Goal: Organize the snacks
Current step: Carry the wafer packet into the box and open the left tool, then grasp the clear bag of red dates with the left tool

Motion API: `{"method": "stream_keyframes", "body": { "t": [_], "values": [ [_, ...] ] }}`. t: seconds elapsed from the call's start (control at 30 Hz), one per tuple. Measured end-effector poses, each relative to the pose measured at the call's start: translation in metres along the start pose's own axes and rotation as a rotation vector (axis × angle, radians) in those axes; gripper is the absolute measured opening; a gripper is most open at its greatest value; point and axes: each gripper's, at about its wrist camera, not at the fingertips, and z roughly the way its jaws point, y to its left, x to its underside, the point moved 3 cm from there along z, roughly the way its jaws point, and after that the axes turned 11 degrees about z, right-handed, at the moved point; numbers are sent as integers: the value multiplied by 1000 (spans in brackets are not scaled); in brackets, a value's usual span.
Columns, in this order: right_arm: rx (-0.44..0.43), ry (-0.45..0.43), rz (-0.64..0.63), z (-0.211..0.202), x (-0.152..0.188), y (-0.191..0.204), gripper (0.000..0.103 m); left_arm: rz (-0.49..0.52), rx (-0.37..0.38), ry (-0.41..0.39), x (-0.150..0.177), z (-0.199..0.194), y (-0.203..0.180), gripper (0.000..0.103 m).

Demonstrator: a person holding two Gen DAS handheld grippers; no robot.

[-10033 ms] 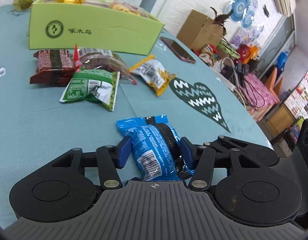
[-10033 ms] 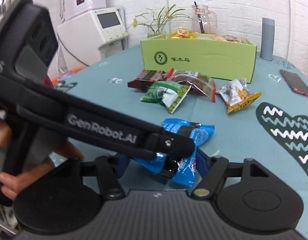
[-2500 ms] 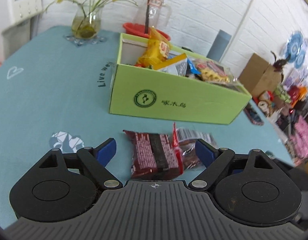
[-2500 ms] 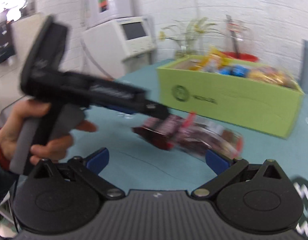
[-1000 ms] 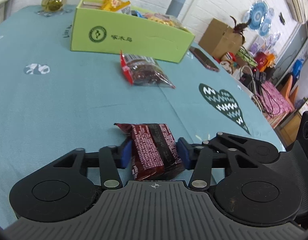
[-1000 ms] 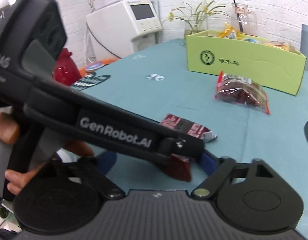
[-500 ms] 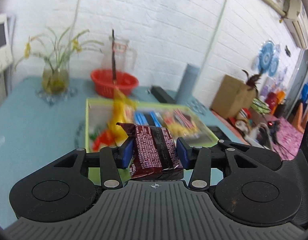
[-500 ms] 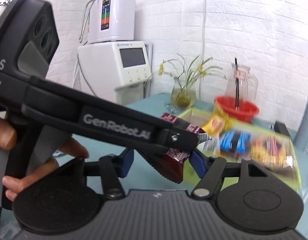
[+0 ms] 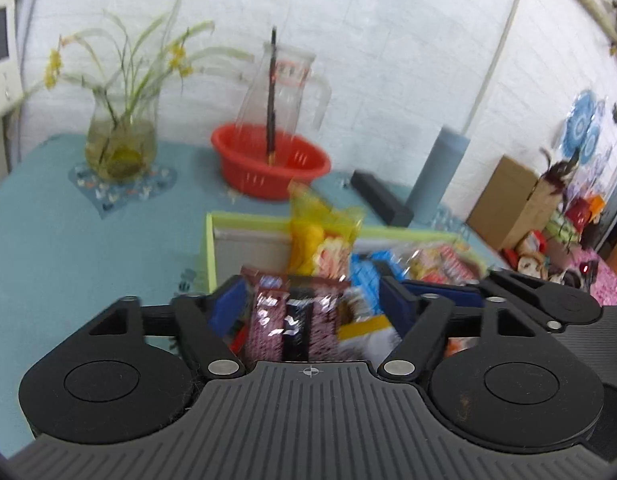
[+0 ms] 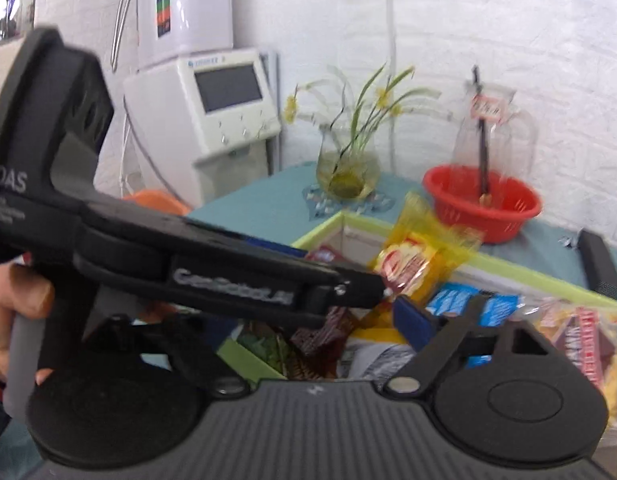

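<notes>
A: Item one, left gripper (image 9: pixel 310 304)?
B: Held over the green box (image 9: pixel 209 248), blue pads spread apart; the dark red snack packet (image 9: pixel 296 320) lies between them, touching neither that I can see, down among the box contents

A: Item two, right gripper (image 10: pixel 336 320)?
B: Also over the box. One blue pad (image 10: pixel 414 324) shows; the other is hidden behind the left tool's body, so whether it is spread or pressed together I cannot tell

A: Box contents?
B: Yellow packet (image 9: pixel 322 236) standing tall, blue packets (image 10: pixel 454 300), a green one (image 10: pixel 268 350), red-and-clear bags at the right end

A: Surroundings?
B: Teal tablecloth (image 9: pixel 68 240), flower vase (image 9: pixel 120 144), red basket (image 9: pixel 270 160) with glass jug (image 9: pixel 286 84)
</notes>
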Motion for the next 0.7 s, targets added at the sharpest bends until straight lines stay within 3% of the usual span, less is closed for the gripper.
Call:
{"method": "stream_keyframes", "body": {
  "t": [0.1,0.13,0.17,0.27,0.4,0.5,0.6,0.7],
  "values": [
    [-9,-76,-16,-51,8,11,95,29,5,-72,-7,-33,-15,75],
    [-10,-82,-24,-64,14,12,102,39,12,-86,-5,-46,-21,77],
    [-6,-84,-30,-77,25,13,102,46,20,-94,-1,-56,-27,79],
    [-4,1,-10,-94,65,10,102,36,40,-80,24,-75,-42,81],
    [35,135,10,-82,108,-1,102,-11,92,84,68,-64,-57,78],
    [29,153,-1,-70,110,-9,102,-32,111,187,90,-55,-61,76],
    [-20,170,-33,-50,100,-14,102,-65,68,206,98,-60,-53,76],
    [-76,244,-16,-23,102,-20,102,-118,52,193,100,-69,-43,76]
  ]
}}
